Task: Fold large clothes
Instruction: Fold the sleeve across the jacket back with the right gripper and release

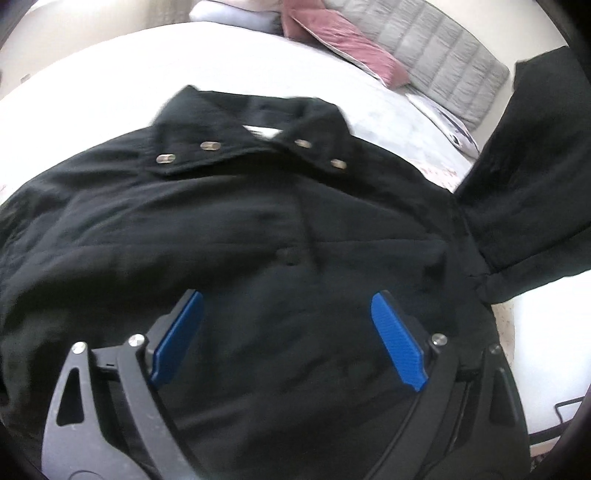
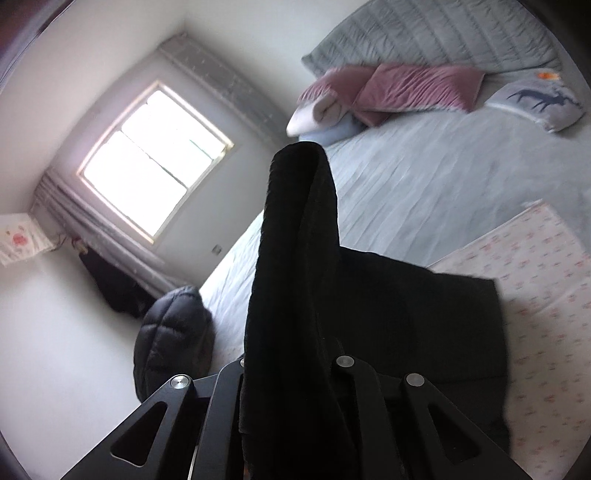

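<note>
Left gripper [image 1: 288,332] gaping over black jacket [image 1: 240,229] | right gripper [image 2: 291,369] clamps sleeve [image 2: 295,240] – window [image 2: 155,162] right-view only

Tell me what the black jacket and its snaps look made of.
Jacket: matte black woven cloth, maybe cotton or a blend; it creases softly and shows no sheen. Snaps: metal by their look, small round studs glinting silver on the collar.

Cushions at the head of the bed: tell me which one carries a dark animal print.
The pale cushion at the far right of the right wrist view bears a dark blue deer silhouette; the pink cushion beside it and the grey quilted pillow behind are plain.
</note>
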`<action>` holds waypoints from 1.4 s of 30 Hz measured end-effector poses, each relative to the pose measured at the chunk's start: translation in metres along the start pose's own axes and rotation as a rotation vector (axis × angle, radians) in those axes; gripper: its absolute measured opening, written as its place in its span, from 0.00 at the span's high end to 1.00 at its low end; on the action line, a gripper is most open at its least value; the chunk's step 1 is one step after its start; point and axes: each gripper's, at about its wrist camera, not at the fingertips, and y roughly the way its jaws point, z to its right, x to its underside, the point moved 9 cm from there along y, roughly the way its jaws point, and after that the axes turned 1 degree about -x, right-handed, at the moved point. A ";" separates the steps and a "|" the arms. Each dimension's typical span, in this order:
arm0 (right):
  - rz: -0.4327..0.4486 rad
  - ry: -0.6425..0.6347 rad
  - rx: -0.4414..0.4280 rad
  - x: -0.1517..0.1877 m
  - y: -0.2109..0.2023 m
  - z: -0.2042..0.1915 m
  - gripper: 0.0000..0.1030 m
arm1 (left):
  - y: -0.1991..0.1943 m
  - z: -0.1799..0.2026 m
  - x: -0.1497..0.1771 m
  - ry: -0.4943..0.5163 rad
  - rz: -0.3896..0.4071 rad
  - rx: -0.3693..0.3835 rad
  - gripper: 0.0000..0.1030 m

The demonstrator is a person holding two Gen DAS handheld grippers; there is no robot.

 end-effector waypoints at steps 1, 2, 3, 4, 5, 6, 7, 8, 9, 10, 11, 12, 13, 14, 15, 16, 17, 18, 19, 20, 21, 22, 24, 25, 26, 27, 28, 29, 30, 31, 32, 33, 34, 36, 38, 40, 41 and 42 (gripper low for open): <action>-0.021 0.006 -0.010 0.007 0.018 -0.004 0.88 | -0.003 -0.010 0.000 -0.015 0.009 0.009 0.10; -0.035 0.014 -0.017 0.012 0.028 -0.004 0.87 | -0.005 -0.018 -0.001 -0.025 0.017 0.025 0.10; -0.051 0.023 -0.026 0.018 0.040 -0.004 0.84 | -0.009 -0.027 -0.003 -0.048 0.048 0.068 0.10; -0.075 0.033 -0.036 0.027 0.058 -0.005 0.83 | -0.012 -0.033 -0.004 -0.064 0.073 0.097 0.10; -0.093 0.038 -0.041 0.033 0.068 -0.005 0.76 | -0.015 -0.039 -0.005 -0.089 0.107 0.144 0.10; -0.119 0.045 -0.051 0.041 0.080 -0.006 0.67 | -0.017 -0.045 -0.005 -0.117 0.132 0.192 0.10; -0.149 0.053 -0.060 0.049 0.091 -0.007 0.61 | -0.017 -0.049 -0.006 -0.139 0.143 0.223 0.10; -0.183 0.064 -0.066 0.057 0.101 -0.006 0.50 | -0.015 -0.052 -0.006 -0.156 0.146 0.244 0.10; -0.213 0.077 -0.072 0.064 0.107 -0.005 0.40 | -0.012 -0.055 -0.006 -0.176 0.142 0.273 0.10; -0.234 0.083 -0.081 0.071 0.112 -0.004 0.39 | -0.010 -0.055 -0.006 -0.190 0.135 0.297 0.10; -0.242 0.074 -0.083 0.074 0.113 -0.004 0.38 | -0.007 -0.056 -0.006 -0.208 0.126 0.327 0.10; -0.247 0.057 -0.083 0.076 0.112 -0.002 0.37 | -0.004 -0.057 -0.005 -0.229 0.120 0.358 0.10; -0.246 0.042 -0.077 0.078 0.110 0.001 0.36 | -0.002 -0.057 -0.004 -0.243 0.114 0.374 0.10; -0.240 0.040 -0.070 0.078 0.106 0.006 0.35 | 0.002 -0.057 -0.003 -0.256 0.103 0.383 0.10; -0.234 0.041 -0.060 0.078 0.103 0.011 0.35 | 0.005 -0.055 -0.002 -0.258 0.094 0.383 0.10; -0.225 0.041 -0.034 0.079 0.096 0.022 0.35 | 0.007 -0.054 -0.001 -0.254 0.085 0.376 0.10; -0.217 0.033 -0.008 0.079 0.095 0.027 0.35 | 0.010 -0.051 0.001 -0.238 0.070 0.359 0.10; -0.202 0.008 0.047 0.080 0.087 0.041 0.35 | 0.012 -0.047 0.002 -0.215 0.056 0.336 0.11; -0.190 -0.021 0.101 0.081 0.079 0.052 0.35 | 0.014 -0.042 0.004 -0.191 0.040 0.312 0.11; -0.178 -0.064 0.174 0.084 0.070 0.068 0.35 | 0.016 -0.039 0.005 -0.175 0.028 0.300 0.12; -0.171 -0.113 0.253 0.088 0.059 0.084 0.35 | 0.018 -0.033 0.006 -0.154 0.013 0.282 0.19; -0.167 -0.148 0.313 0.090 0.050 0.096 0.35 | 0.020 -0.030 0.006 -0.140 0.003 0.270 0.22; -0.164 -0.220 0.438 0.104 0.029 0.126 0.35 | 0.026 -0.017 0.008 -0.115 -0.031 0.257 0.30; -0.166 -0.234 0.469 0.108 0.023 0.137 0.35 | 0.030 -0.010 0.009 -0.103 -0.044 0.261 0.33; -0.173 -0.242 0.494 0.117 0.015 0.150 0.35 | 0.031 -0.007 0.010 -0.095 -0.051 0.262 0.40; -0.183 -0.246 0.509 0.125 0.010 0.161 0.35 | 0.034 -0.003 0.009 -0.084 -0.057 0.240 0.41; -0.193 -0.251 0.520 0.134 0.007 0.171 0.35 | 0.037 0.000 0.008 -0.069 -0.055 0.205 0.45; -0.198 -0.259 0.528 0.140 0.005 0.180 0.35 | 0.039 0.000 0.009 -0.059 -0.052 0.190 0.64; -0.204 -0.269 0.537 0.145 0.004 0.187 0.35 | 0.040 0.001 0.008 -0.047 -0.048 0.172 0.81; -0.212 -0.286 0.555 0.151 0.003 0.195 0.35 | 0.040 0.003 0.006 -0.048 -0.043 0.167 0.84; -0.218 -0.303 0.569 0.154 0.004 0.198 0.35 | 0.037 0.005 0.002 -0.060 -0.029 0.178 0.88; -0.233 -0.335 0.587 0.159 0.008 0.203 0.35 | 0.031 0.008 -0.004 -0.068 -0.003 0.189 0.90; -0.247 -0.363 0.592 0.164 0.013 0.206 0.35 | 0.023 0.011 -0.010 -0.067 0.028 0.189 0.91; -0.254 -0.417 0.612 0.169 0.022 0.209 0.35 | 0.009 0.017 -0.022 -0.056 0.083 0.183 0.92; -0.234 -0.463 0.669 0.165 0.027 0.212 0.35 | -0.005 0.022 -0.033 -0.042 0.131 0.174 0.92; -0.193 -0.491 0.734 0.156 0.032 0.219 0.36 | -0.017 0.026 -0.040 -0.043 0.162 0.188 0.92; -0.152 -0.502 0.783 0.148 0.029 0.220 0.38 | -0.022 0.027 -0.042 -0.041 0.174 0.194 0.92; -0.114 -0.507 0.813 0.140 0.024 0.218 0.43 | -0.026 0.027 -0.042 -0.031 0.190 0.190 0.92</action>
